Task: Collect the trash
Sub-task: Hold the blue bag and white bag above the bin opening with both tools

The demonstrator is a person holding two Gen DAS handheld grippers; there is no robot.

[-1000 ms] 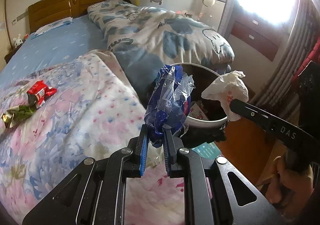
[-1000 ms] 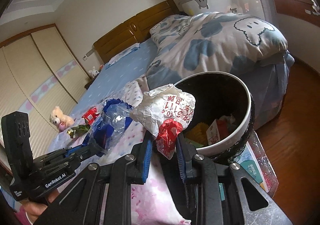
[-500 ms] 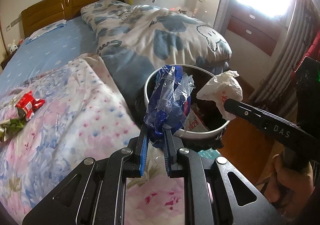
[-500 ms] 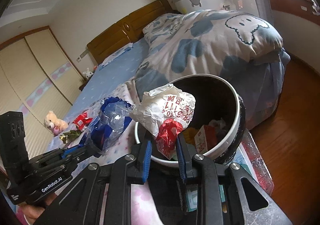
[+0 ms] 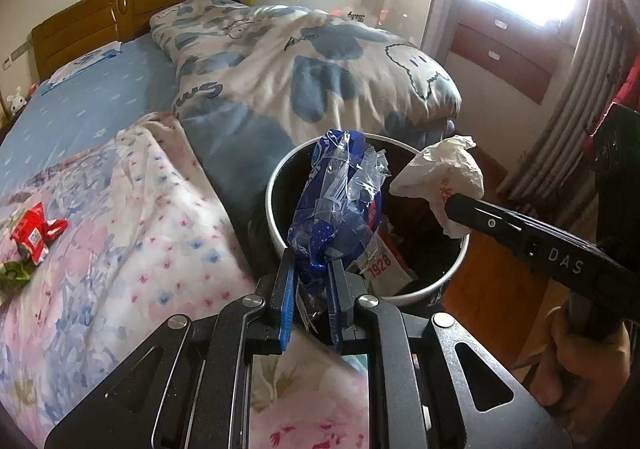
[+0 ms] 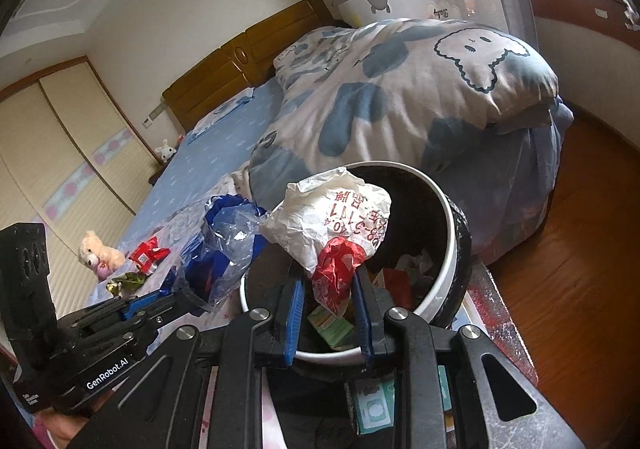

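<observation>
Beside bed (image 5: 120, 209), bin (image 5: 276, 185) – left gripper (image 5: 311, 269) pinches upright blue wrapper (image 5: 340, 201), right gripper (image 6: 326, 281) pinches white wrapper (image 6: 332, 213), its long axis upward.

A bed (image 5: 100, 97) is filling the left and rear of the room, with its headboard (image 5: 120, 13) standing at the far end. A folded quilt (image 5: 312, 65) is lying along the bed's right side. A bin (image 5: 276, 185) is sitting on the floor just beside the bed's near edge, in front of the quilt. The left tongs (image 5: 312, 269) are holding a plastic bag (image 5: 336, 205) above the bin's near rim. To their right, the right tongs (image 6: 328, 281) are holding a crumpled wrapper (image 6: 336, 217) over the bin's opening. More trash is lying inside the bin. A small packet (image 5: 36, 229) is lying on the blanket (image 5: 132, 209) at the left, well apart from the bin.
</observation>
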